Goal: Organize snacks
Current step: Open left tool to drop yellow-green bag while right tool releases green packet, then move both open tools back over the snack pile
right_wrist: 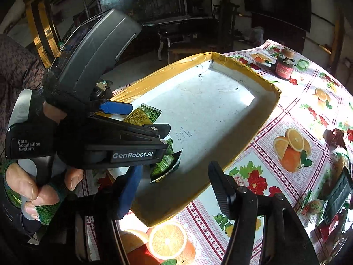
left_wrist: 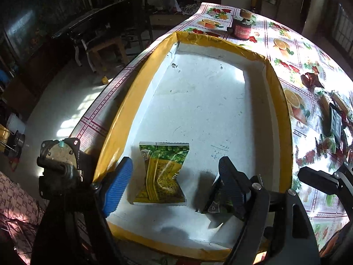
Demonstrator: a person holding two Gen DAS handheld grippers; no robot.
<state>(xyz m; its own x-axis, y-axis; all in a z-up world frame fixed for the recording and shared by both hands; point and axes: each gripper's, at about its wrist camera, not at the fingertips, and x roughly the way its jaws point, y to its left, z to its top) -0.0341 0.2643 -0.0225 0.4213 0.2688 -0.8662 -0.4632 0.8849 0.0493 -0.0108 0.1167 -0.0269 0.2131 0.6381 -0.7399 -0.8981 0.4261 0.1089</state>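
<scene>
A shallow white tray with a yellow taped rim sits on the fruit-print tablecloth. A green and yellow snack packet lies flat on the tray floor between the spread fingers of my left gripper, and neither pad touches it. A darker green packet lies beside it, partly under the left gripper's black finger. My right gripper hovers open over the tray's near edge, with that dark packet just by its blue finger and nothing gripped.
A dark jar with a red label stands on the cloth beyond the tray. Several loose snack packets lie at the table's right side. Dark wooden furniture stands off the table's left edge. A hand holds the left gripper's handle.
</scene>
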